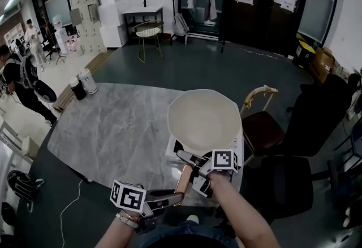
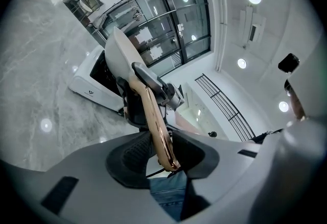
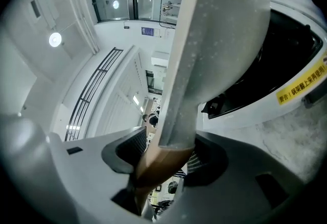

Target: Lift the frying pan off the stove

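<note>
Frying pan sits over the white stove on the grey marble table, tilted. Whether its base clears the stove is hard to tell from above. 2 grippers are on its copper handle. Left gripper is clamped on the handle's free end. Right gripper is clamped wider on the handle's root, right against the pan wall.

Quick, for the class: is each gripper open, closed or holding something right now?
Left gripper: closed on the free end of the frying pan handle.
Right gripper: closed on the same handle, at its other end.
</note>
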`<state>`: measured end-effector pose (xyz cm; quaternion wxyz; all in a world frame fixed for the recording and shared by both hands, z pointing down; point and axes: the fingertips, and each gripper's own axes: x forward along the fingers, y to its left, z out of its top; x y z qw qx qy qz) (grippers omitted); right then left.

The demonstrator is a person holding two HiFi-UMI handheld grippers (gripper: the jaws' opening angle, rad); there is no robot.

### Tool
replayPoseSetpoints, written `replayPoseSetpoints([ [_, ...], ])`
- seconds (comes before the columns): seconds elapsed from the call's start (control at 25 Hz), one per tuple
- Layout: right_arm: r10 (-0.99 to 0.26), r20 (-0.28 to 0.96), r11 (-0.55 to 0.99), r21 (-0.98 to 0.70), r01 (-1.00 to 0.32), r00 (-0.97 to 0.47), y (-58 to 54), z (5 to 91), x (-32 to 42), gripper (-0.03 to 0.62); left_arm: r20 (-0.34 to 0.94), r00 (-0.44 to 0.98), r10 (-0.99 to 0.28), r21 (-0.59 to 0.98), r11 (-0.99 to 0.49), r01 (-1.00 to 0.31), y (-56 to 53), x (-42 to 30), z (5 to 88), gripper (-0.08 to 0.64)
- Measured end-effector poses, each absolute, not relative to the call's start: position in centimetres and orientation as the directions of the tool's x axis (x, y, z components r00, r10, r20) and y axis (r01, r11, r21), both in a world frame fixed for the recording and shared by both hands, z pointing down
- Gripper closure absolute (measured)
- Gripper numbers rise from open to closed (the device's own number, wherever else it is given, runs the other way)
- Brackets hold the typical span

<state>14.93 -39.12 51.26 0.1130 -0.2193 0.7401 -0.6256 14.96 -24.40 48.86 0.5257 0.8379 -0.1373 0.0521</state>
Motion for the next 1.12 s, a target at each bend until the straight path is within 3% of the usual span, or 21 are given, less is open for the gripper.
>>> replayPoseSetpoints([
  [0.64,-0.433,0.078,0.302,-0.926,-0.227,-0.898,-40.2,45.6,15.4,0.370,0.131,0.968,-0.216,0.827,-0.514,-0.226,-25.6,15.7,46.2,0.430],
  [1.12,-0.422,0.082,0.458,-0.841,-0.289,-0.903,-40.7,40.6,16.6,0.371,0.127,0.967,-0.222,0.745,-0.622,-0.241,-26.3,17.9,43.7,0.429],
])
